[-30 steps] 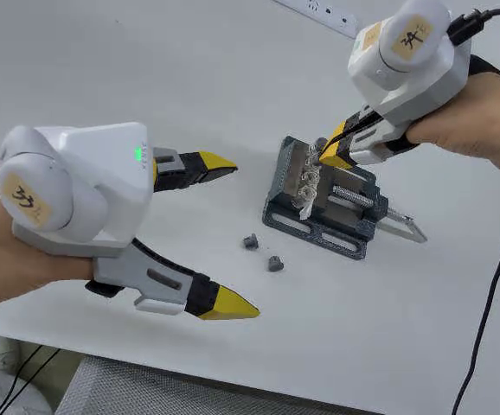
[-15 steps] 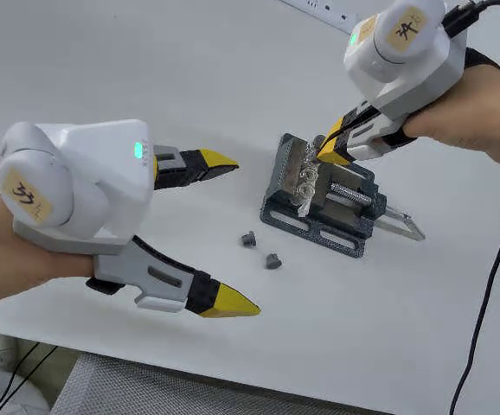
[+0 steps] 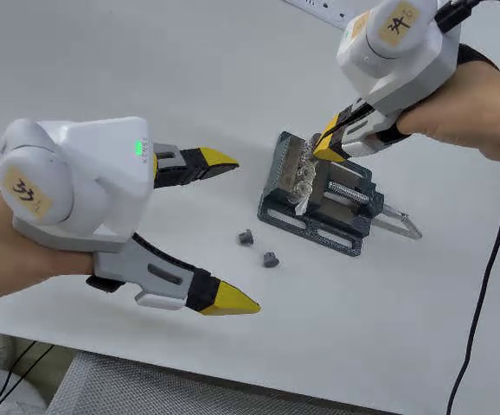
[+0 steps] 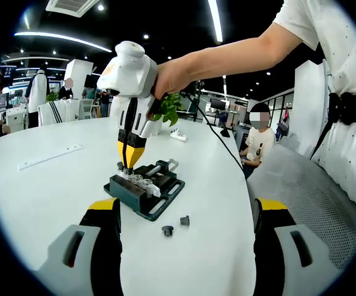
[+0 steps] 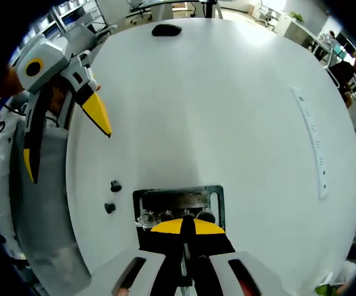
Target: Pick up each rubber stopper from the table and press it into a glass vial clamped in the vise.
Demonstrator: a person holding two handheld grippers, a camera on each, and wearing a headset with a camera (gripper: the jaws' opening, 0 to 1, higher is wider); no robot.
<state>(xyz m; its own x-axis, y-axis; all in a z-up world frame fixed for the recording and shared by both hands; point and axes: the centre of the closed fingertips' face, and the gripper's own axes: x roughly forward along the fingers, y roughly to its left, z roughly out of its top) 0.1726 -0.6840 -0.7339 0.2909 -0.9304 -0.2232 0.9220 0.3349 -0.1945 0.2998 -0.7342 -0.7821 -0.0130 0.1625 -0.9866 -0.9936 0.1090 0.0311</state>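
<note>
The right gripper [image 3: 323, 149], clenched, hangs over the vials [image 3: 302, 180] in the vise [image 3: 319, 226]. Two stoppers [image 3: 246, 237] lie beside the vise, toward the wide-open left gripper [image 5: 67, 155].

Table [image 3: 146, 69]: presenting a smooth, matt white top. Vise [image 3: 315, 223]: showing dark grey painted metal, with bare, scuffed steel at the jaw faces (screw bright and threaded). Glass vials [image 3: 302, 181]: glinting clear and glossy. Rubber stoppers [image 3: 271, 258]: lying dull, matt grey. Left gripper [image 3: 243, 233] and right gripper [image 3: 326, 149]: wearing smooth white plastic shells, semi-gloss, with matt yellow tips on black.
</note>
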